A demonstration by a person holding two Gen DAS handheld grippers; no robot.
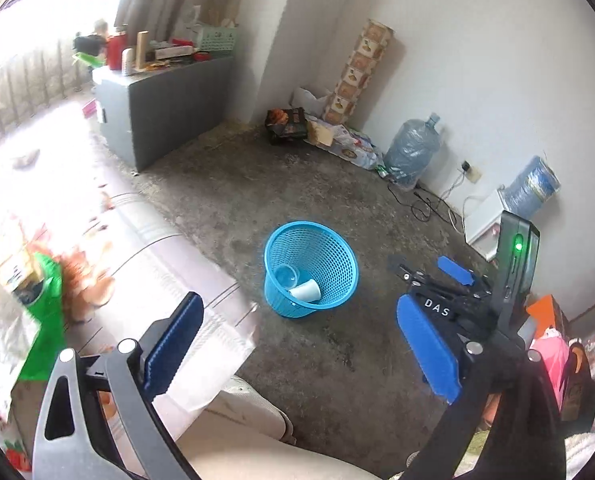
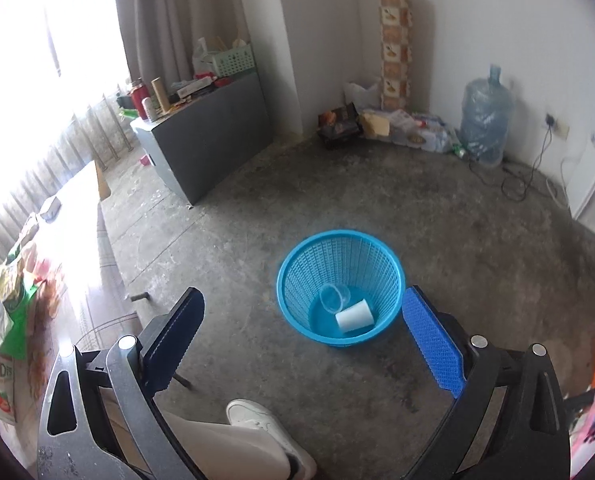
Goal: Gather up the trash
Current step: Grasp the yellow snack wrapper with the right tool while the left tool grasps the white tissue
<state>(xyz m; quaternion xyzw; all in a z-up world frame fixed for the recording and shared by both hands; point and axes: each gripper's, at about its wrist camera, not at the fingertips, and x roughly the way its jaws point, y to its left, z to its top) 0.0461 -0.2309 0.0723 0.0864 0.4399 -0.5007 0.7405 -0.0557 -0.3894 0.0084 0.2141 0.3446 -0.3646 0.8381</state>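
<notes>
While hovering above the concrete floor [image 2: 233,216], both sets of tongs gaping wide, nothing between the blue pads: left tongs [image 1: 301,344] and right tongs [image 2: 303,340] released. Blue mesh wastebasket [image 2: 339,288] standing upright on the floor, holding a white paper cup [image 2: 354,316] lying on its side and a clear plastic cup [image 2: 333,298] beside it, touching or nearly so. Right tongs also showing in the left view [image 1: 433,296], close alongside. Risks, as judgement: tongs crowding each other and knocking together; light basket tipping if clipped on the rim; snack bags on the worktop [image 2: 77,208] at left being missed, glare washing that side out; person's white shoe [image 2: 257,420] near the basket, nudging it.
</notes>
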